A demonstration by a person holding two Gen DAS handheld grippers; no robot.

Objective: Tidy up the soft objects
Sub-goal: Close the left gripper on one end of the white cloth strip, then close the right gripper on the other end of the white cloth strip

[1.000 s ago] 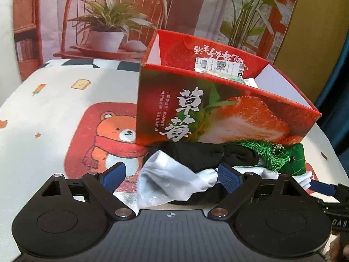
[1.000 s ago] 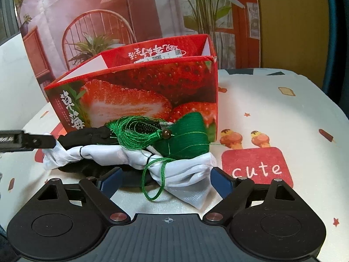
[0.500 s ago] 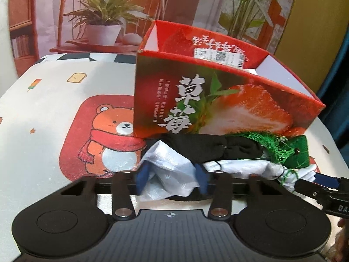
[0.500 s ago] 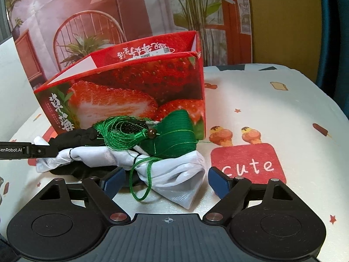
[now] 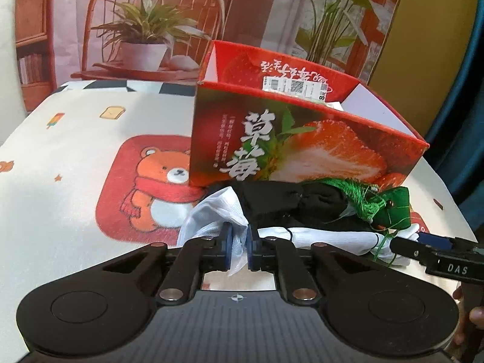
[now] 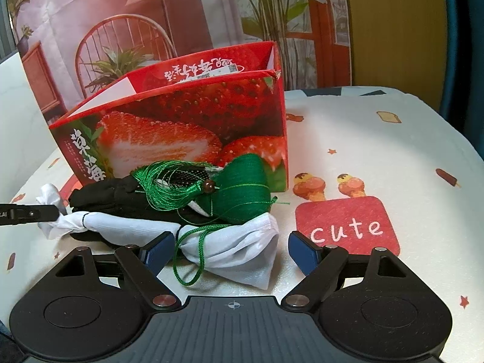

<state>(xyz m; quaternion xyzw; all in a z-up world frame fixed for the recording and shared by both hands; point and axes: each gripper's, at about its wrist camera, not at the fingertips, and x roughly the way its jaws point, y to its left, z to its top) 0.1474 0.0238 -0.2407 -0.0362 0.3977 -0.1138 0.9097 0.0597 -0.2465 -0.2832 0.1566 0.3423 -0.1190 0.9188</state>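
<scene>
Staged home: printed backdrop (image 5: 151,30), cartoon tablecloth (image 5: 90,157)

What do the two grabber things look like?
Both look alike. The left gripper and right gripper each have a black body with two round discs, black linkage arms with silver rivets, a small crosshair mark, and fingers tipped with blue pads. White "DAS" lettering shows on the right one's side.

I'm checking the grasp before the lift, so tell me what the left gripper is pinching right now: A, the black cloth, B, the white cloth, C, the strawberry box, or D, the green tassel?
B: the left gripper has its jaws closed on a fold of the white cloth, while the right gripper stands open around the cloth's other end.
</scene>
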